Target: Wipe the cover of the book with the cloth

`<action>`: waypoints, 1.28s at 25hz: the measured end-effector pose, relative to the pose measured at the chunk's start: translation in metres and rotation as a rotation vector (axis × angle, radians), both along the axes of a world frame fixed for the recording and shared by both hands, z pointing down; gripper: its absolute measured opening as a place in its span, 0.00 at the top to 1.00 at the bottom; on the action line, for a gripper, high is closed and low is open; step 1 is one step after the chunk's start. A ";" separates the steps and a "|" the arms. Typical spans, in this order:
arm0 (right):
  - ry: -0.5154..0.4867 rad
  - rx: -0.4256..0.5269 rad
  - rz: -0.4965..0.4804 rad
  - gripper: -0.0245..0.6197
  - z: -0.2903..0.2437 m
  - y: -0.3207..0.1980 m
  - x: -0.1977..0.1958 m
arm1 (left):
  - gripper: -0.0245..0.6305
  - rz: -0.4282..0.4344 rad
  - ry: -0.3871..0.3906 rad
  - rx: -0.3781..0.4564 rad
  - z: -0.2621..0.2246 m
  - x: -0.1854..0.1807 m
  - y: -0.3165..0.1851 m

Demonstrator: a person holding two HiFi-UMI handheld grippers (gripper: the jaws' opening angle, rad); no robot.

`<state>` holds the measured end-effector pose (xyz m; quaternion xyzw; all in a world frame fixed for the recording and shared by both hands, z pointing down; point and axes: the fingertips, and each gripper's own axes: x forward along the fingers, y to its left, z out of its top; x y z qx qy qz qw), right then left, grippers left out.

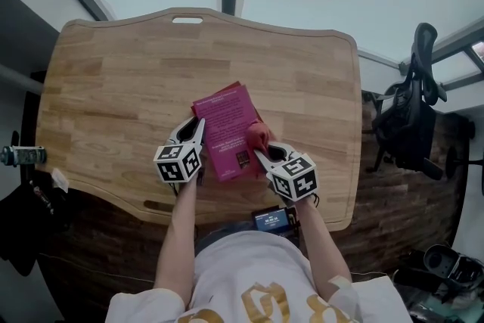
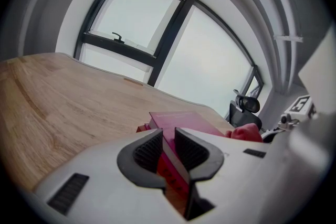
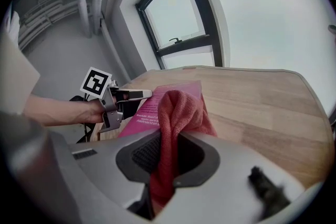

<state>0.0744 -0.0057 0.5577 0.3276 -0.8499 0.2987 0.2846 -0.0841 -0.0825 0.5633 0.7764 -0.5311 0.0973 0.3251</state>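
Observation:
A magenta book (image 1: 225, 128) lies mid-table on the wooden table (image 1: 113, 87), with a red cloth (image 1: 259, 136) bunched at its right edge. My left gripper (image 1: 198, 126) is at the book's left edge; in the left gripper view its jaws (image 2: 168, 145) are shut on the edge of the book (image 2: 184, 122), which rises a little off the wood. My right gripper (image 1: 262, 150) is shut on the cloth (image 3: 176, 113), which rests against the book's cover (image 3: 152, 110). The left gripper (image 3: 128, 96) shows beyond it.
A black office chair (image 1: 408, 117) stands off the table's right side. A small dark device (image 1: 272, 219) sits at the table's front edge by the person's body. A can (image 1: 23, 155) is off the left edge. Windows lie beyond the far edge.

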 end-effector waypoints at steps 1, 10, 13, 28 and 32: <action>0.002 0.001 -0.002 0.86 0.000 0.000 0.000 | 0.84 -0.001 0.000 0.002 0.000 0.000 0.000; 0.016 0.008 -0.043 0.86 0.001 0.005 -0.010 | 0.84 -0.010 0.007 0.004 0.001 0.000 0.000; 0.018 0.008 -0.052 0.86 0.000 0.005 -0.012 | 0.84 -0.014 0.006 0.006 0.000 0.000 0.000; 0.082 0.036 -0.145 0.86 0.001 0.015 -0.030 | 0.84 -0.017 0.008 0.006 0.001 0.000 0.000; 0.066 0.027 -0.173 0.86 0.001 0.022 -0.044 | 0.84 -0.014 0.006 0.007 0.001 0.000 0.001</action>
